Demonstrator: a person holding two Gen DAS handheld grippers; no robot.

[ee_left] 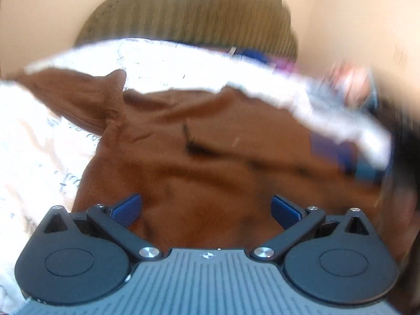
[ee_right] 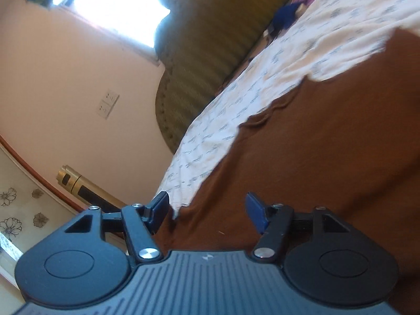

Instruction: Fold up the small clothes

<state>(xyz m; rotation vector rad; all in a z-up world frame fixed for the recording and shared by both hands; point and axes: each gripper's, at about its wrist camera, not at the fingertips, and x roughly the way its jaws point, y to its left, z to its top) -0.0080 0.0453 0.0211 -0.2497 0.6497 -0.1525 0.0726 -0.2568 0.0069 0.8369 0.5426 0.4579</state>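
A brown knit garment (ee_left: 199, 157) lies rumpled on the white patterned bedsheet (ee_left: 31, 144), one sleeve pointing up left. My left gripper (ee_left: 206, 207) is open, its blue pads either side of the garment's near part, close above it. In the right wrist view the same brown garment (ee_right: 328, 157) fills the right side, lying on the sheet (ee_right: 262, 78). My right gripper (ee_right: 207, 207) is open, its jaws straddling the garment's edge. Both views are blurred by motion.
An olive ribbed headboard (ee_left: 189, 13) stands behind the bed against a peach wall. Blue and pink clothes (ee_right: 288, 15) lie near the headboard. A window (ee_right: 113, 8), a wall socket (ee_right: 107, 103) and a gold tube (ee_right: 78, 183) show at left.
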